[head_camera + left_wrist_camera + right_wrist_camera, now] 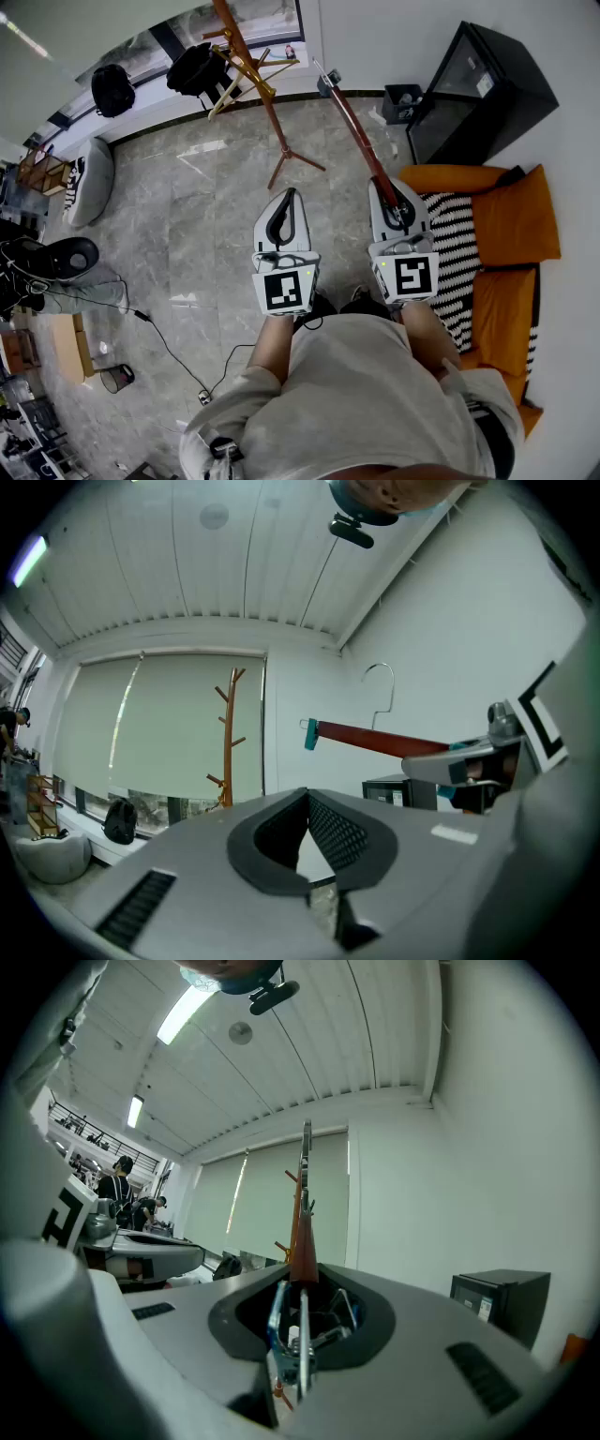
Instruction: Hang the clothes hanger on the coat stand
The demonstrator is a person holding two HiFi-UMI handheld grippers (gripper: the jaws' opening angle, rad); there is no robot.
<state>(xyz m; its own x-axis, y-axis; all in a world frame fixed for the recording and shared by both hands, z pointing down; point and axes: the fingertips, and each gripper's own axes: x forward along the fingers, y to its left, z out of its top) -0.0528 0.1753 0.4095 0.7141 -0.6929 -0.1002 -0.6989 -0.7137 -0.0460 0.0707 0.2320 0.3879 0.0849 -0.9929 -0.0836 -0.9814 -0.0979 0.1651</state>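
Clothes hanger [357, 134] is in the right gripper [300, 1299], jaws pinched narrow on one end of it, at the clip hardware by the look of the right gripper view. The red-brown bar sticks straight out ahead along the gripper's own axis, roughly level, so it's held like a pole rather than square-on. Far end carries a teal clip [309, 734]. The wire hook [378, 666] rises off the middle of the bar, seen from the left gripper view. Coat stand [275, 117] is ahead and off to the left of the bar's tip, well apart from it, nothing touching. Pegs are up the trunk, with bags already on some at the far side. Key relation: the hook sits partway down the bar, not at the tip, so my read is the right hand has to carry the bar past a free peg and up over it, then lower the hook on. Long axis pointing at the stand makes that awkward, so a swing sideways probably helps. Left gripper [281, 223] sits alongside, slightly nearer the stand's side, pads together at the tips with nothing between them, and not touching the hanger.
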